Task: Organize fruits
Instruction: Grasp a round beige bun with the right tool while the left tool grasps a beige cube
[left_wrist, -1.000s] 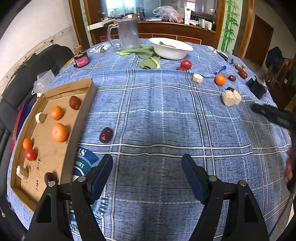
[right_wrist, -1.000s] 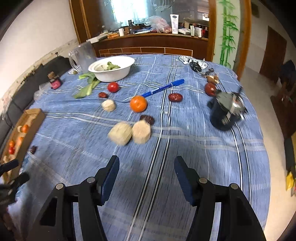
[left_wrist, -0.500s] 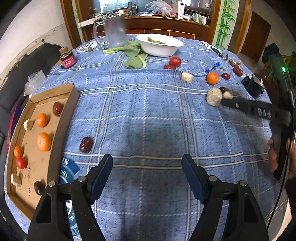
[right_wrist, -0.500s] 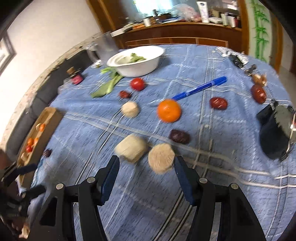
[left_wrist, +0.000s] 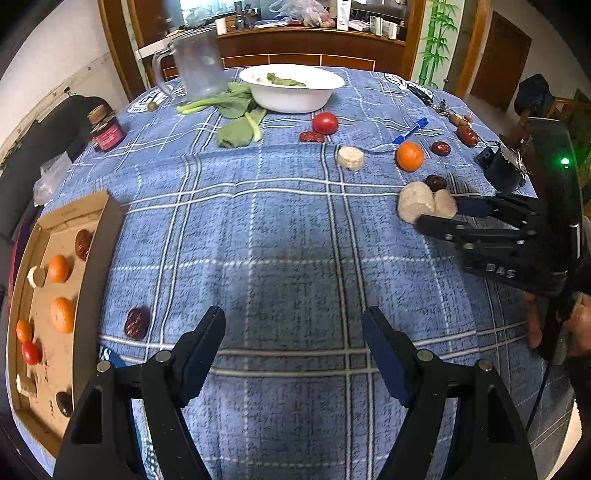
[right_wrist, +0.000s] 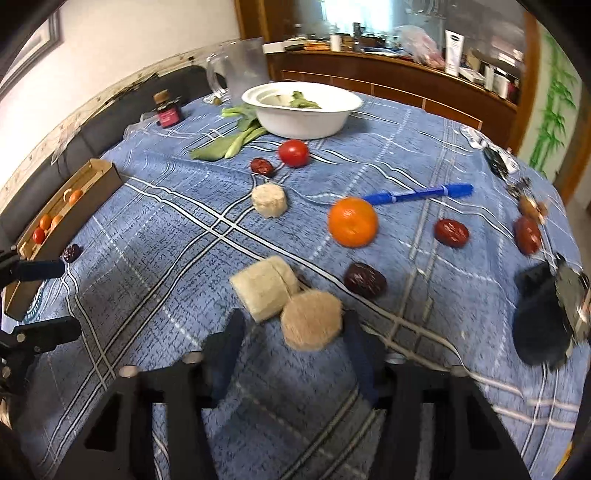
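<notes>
A cardboard tray (left_wrist: 92, 258) at the left table edge holds oranges, a tomato, dates and pale chunks. On the blue checked cloth lie a red date (left_wrist: 136, 323), a tomato (right_wrist: 293, 153), an orange (right_wrist: 352, 221), more dates and three beige round chunks. My right gripper (right_wrist: 295, 332) straddles the nearest beige chunk (right_wrist: 312, 319). Its jaws are closing, with the right pad at the chunk and a gap on the left. A second beige chunk (right_wrist: 262, 291) touches the first. My left gripper (left_wrist: 293, 332) is open over bare cloth, right of the red date.
A white bowl (left_wrist: 295, 99) with greens, a clear jug (left_wrist: 197, 62), a small jar (left_wrist: 107, 133), a blue pen (right_wrist: 417, 194) and a black object (right_wrist: 543, 317) stand farther back and right. A person's hand (left_wrist: 565, 328) holds the right gripper.
My right gripper has dropped toward the two beige chunks, rolled, and narrowed its jaws around the nearer one. My left gripper has drifted right, away from the tray, still open.
</notes>
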